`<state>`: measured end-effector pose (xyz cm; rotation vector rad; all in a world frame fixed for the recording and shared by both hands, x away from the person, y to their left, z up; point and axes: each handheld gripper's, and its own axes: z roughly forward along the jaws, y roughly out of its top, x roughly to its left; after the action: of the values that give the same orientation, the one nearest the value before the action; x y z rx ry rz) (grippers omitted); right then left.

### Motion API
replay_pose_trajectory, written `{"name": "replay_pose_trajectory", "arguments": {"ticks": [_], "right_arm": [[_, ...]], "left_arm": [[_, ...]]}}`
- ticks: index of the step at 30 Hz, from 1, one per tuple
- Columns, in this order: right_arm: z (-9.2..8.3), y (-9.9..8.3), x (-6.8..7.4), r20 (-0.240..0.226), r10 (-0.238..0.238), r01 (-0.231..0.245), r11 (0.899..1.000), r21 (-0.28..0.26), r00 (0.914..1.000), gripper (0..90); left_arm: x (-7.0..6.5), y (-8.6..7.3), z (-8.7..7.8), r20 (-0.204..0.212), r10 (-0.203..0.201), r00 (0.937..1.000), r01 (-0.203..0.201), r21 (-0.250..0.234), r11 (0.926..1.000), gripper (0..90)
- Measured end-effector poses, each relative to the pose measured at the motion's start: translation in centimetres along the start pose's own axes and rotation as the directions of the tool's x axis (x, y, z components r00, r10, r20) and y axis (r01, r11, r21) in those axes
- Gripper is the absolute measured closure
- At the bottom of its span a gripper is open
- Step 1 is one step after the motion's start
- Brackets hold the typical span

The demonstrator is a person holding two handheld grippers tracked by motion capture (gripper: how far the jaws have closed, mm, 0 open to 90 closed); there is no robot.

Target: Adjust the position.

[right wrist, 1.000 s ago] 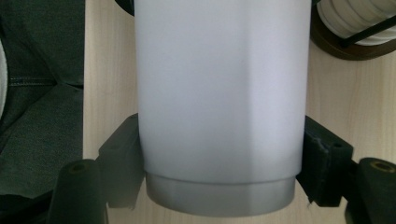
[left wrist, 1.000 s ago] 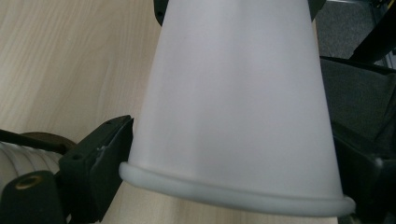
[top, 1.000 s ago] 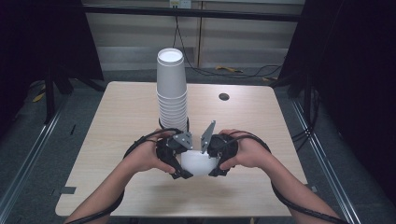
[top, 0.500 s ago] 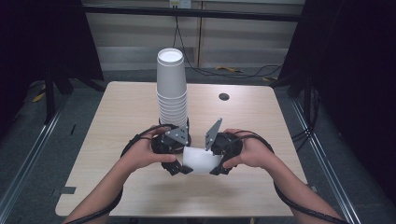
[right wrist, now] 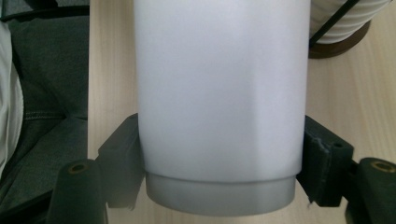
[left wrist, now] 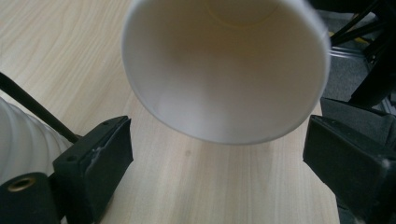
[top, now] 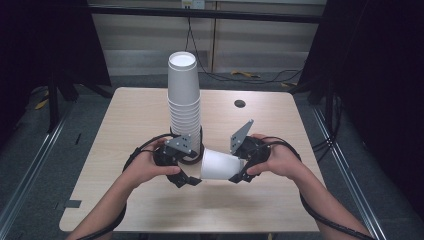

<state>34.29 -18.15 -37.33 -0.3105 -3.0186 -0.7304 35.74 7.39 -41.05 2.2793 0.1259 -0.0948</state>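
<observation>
A: Where does the single paper cup [top: 220, 165] sit?

B: On its side just above the wooden table [top: 280, 210], between the two hands, toward the 6 o'clock part of the tabletop. Its base end lies in the right gripper [top: 241, 168], whose jaws press against both sides of the cup wall in the right gripper view [right wrist: 219, 93], so that tool is clamped on it.

A: And the left gripper [top: 186, 172]?

B: Its jaws stand wide apart. In the left gripper view the cup's open mouth [left wrist: 224, 70] faces the camera, hanging between and beyond the two black pads [left wrist: 100, 158], touching neither one. So that tool is released.

A: What stands behind them?

B: A tall stack of white cups [top: 183, 100], upright, at about 12 o'clock from the left hand [top: 147, 167]. Its ribbed lower rims show at the 9 o'clock edge of the left gripper view [left wrist: 23, 144]. A dark round base [right wrist: 338, 44] lies under the stack in the right gripper view.

A: Anything else on the table?

B: A small dark round hole [top: 240, 103] toward 1 o'clock, well apart from the hands.
</observation>
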Motion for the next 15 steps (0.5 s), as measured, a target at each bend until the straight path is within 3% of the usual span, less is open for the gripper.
{"name": "replay_pose_trajectory", "arguments": {"ticks": [3, 4, 11, 15], "right_arm": [[-0.2, 0.0, -0.1, 0.003, 0.002, -0.002, 1.000, -0.011, 1.0000, 27.2], [-0.1, 0.0, -0.1, 0.001, 0.003, -0.003, 1.000, -0.010, 1.0000, 27.1], [0.1, 0.1, 0.0, -0.021, -0.004, 0.003, 0.999, -0.033, 0.9998, 27.1], [0.2, 0.3, 0.2, -0.042, -0.020, 0.018, 0.999, -0.050, 0.9989, 27.0]], "left_arm": [[0.1, -0.3, 0.3, 0.005, -0.024, 0.9997, 0.024, -0.022, 0.9995, 7.9], [0.0, -0.2, 0.4, 0.016, -0.049, 0.9987, 0.049, -0.042, 0.9979, 7.9], [-0.1, 0.3, 0.9, 0.008, -0.028, 0.9996, 0.029, -0.067, 0.9973, 5.4], [0.0, 0.2, 1.2, 0.012, -0.041, 0.9991, 0.041, -0.070, 0.9967, 0.2]]}}
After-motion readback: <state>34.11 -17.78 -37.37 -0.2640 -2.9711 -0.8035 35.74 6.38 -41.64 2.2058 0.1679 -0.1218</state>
